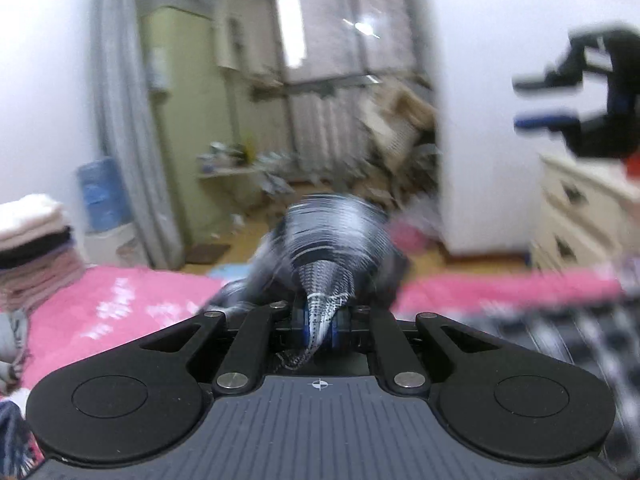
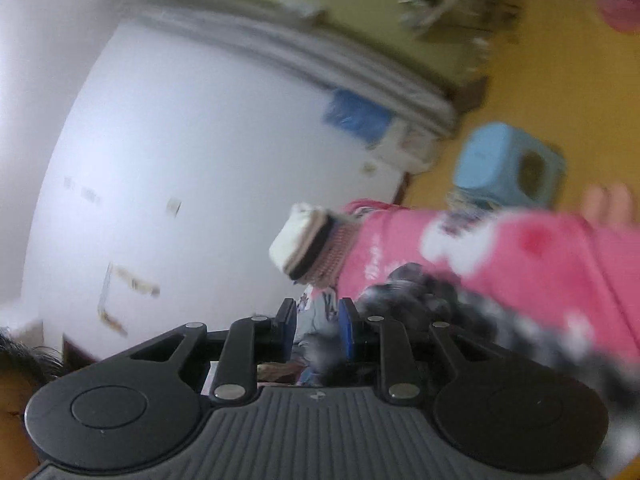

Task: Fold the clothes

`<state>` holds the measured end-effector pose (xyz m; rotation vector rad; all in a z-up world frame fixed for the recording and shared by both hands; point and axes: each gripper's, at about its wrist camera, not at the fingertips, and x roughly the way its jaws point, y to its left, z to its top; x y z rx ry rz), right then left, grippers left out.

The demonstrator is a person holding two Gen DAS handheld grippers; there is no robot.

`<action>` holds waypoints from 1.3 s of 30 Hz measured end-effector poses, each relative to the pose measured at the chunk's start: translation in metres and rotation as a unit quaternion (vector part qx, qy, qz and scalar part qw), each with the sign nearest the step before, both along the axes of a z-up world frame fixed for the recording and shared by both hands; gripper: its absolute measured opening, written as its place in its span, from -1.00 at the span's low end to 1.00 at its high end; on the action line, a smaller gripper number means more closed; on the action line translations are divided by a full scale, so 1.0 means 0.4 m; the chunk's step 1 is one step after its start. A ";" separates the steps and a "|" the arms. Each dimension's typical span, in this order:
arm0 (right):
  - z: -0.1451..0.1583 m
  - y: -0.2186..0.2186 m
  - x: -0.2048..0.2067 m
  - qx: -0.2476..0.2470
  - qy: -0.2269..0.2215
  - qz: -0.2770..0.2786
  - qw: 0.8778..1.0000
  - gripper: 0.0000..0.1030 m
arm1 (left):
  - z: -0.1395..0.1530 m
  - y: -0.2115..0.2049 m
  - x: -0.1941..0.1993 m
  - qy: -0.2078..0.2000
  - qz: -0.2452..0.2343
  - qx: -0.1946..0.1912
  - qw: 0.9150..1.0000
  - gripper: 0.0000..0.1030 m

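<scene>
1. Our left gripper (image 1: 322,316) is clamped on a bunched edge of the plaid garment (image 1: 332,236). Fabric is pinched between the blue pads, and a short tail pokes back toward the camera.
2. The rest of the garment balloons out directly ahead of the left fingertips, lifted above the pink bedsheet (image 1: 112,304). It is motion-blurred, so we can't tell how it is folded.
3. More checked fabric trails along the lower right of the left wrist view.
4. Our right gripper (image 2: 318,330) has its fingers apart with nothing between the pads. The left wrist view shows it at upper right, raised, well apart from the pinched edge.
5. In the right wrist view the scene is rotated. A dark blurred mass of plaid garment sits just beside the right-hand finger (image 2: 347,330); whether they touch, we can't tell.
6. A stack of folded towels (image 1: 32,240) sits on the bed's far left, well apart from both grippers.
7. A blue box (image 2: 508,164) is on the floor beyond the bed.
</scene>
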<state>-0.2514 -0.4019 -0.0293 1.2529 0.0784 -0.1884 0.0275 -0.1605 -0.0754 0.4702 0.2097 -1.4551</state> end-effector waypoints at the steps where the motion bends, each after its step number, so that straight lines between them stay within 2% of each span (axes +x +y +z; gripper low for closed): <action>1: -0.026 0.020 -0.042 0.023 -0.001 -0.014 1.000 -0.52 | -0.033 0.002 -0.026 -0.012 -0.013 0.029 0.999 -0.84; 3: -0.080 0.054 -0.110 0.069 0.003 -0.044 0.997 -0.52 | -0.092 0.008 -0.056 -0.038 -0.028 0.086 0.995 -0.81; 5: -0.114 0.077 -0.159 0.098 0.018 -0.063 0.993 -0.51 | -0.087 0.032 -0.054 -0.032 -0.024 0.102 0.994 -0.73; 8: -0.121 0.094 -0.193 0.094 0.042 -0.077 0.992 -0.51 | -0.063 0.074 -0.043 -0.016 -0.012 0.115 0.993 -0.48; 10: -0.079 0.095 -0.198 0.047 0.053 -0.092 0.993 -0.51 | -0.046 0.101 -0.035 -0.004 -0.005 0.123 0.992 -0.29; 12: -0.015 0.097 -0.181 -0.019 0.063 -0.107 0.992 -0.51 | -0.030 0.129 -0.028 0.007 0.002 0.132 0.991 -0.28; 14: 0.060 0.112 -0.157 -0.098 0.081 -0.117 0.985 -0.51 | -0.014 0.156 -0.021 0.018 0.010 0.140 0.990 -0.27; 17: 0.166 0.163 -0.113 -0.220 0.120 -0.127 0.960 -0.51 | 0.016 0.194 -0.032 0.031 0.037 0.140 0.989 -0.25; 19: 0.233 0.204 -0.084 -0.301 0.145 -0.140 0.932 -0.51 | 0.033 0.190 -0.058 0.037 0.068 0.129 0.989 -0.22; 22: 0.326 0.252 -0.053 -0.407 0.168 -0.163 0.883 -0.44 | 0.055 0.184 -0.084 0.070 0.101 0.107 0.987 -0.18; 24: 0.374 0.263 -0.033 -0.450 0.168 -0.172 0.860 -0.32 | 0.067 0.181 -0.096 0.099 0.117 0.092 0.984 -0.17; 28: 0.465 0.249 0.008 -0.493 0.166 -0.184 0.834 -0.28 | 0.092 0.177 -0.113 0.134 0.134 0.072 0.979 -0.17; 31: 0.533 0.230 0.031 -0.488 0.152 -0.200 0.836 -0.28 | 0.112 0.179 -0.112 0.152 0.154 0.053 0.975 -0.17; 34: 0.609 0.212 0.048 -0.476 0.116 -0.217 0.844 -0.28 | 0.127 0.181 -0.103 0.174 0.171 0.035 0.969 -0.17; 37: 0.676 0.201 0.057 -0.474 0.082 -0.232 0.845 -0.28 | 0.132 0.182 -0.093 0.179 0.186 0.024 0.966 -0.16; 39: 0.705 0.190 0.070 -0.459 0.059 -0.239 0.853 -0.28 | 0.129 0.183 -0.080 0.186 0.197 0.024 0.962 -0.16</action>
